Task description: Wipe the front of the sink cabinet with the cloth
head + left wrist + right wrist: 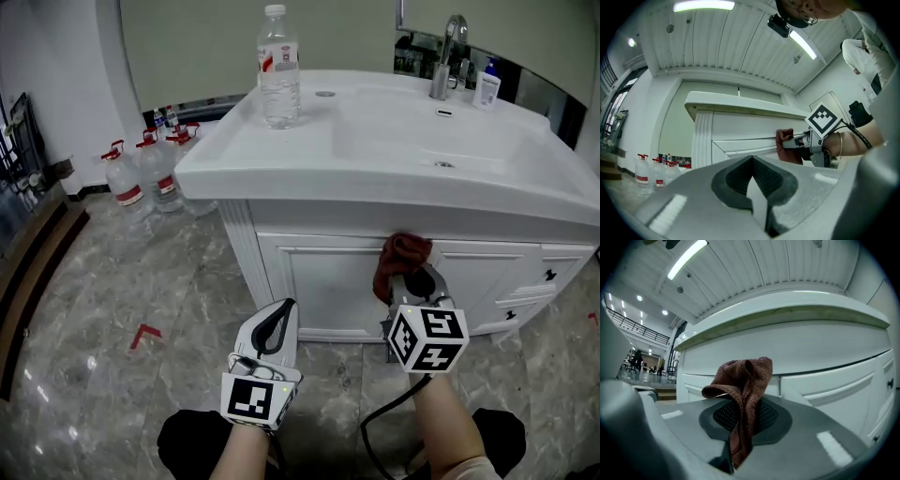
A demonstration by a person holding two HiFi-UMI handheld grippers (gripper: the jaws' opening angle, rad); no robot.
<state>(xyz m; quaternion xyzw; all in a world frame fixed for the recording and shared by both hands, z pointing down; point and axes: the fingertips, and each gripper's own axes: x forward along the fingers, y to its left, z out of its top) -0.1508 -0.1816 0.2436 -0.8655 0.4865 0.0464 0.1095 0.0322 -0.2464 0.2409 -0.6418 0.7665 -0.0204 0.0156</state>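
The right tool (pixel 410 274) is clamped on the cloth (pixel 401 257), a rust-red rag whose bunched upper part stands up past the jaw tips while a tail of it hangs down between them. Straight ahead of that bunch is the front of the sink cabinet (pixel 328 281). The rag sits high on it, just under the overhanging edge of the white worktop (pixel 281 164), and from the side it looks to be touching the face, though I can't be sure how firmly. The cabinet front runs long from left to right. A wide door panel (pixel 323 291) lies to the left of the rag and the drawers (pixel 534 281) to its right, so I'd expect a sideways stroke. The left tool (pixel 277 321) hangs lower and further back, jaws together on nothing.
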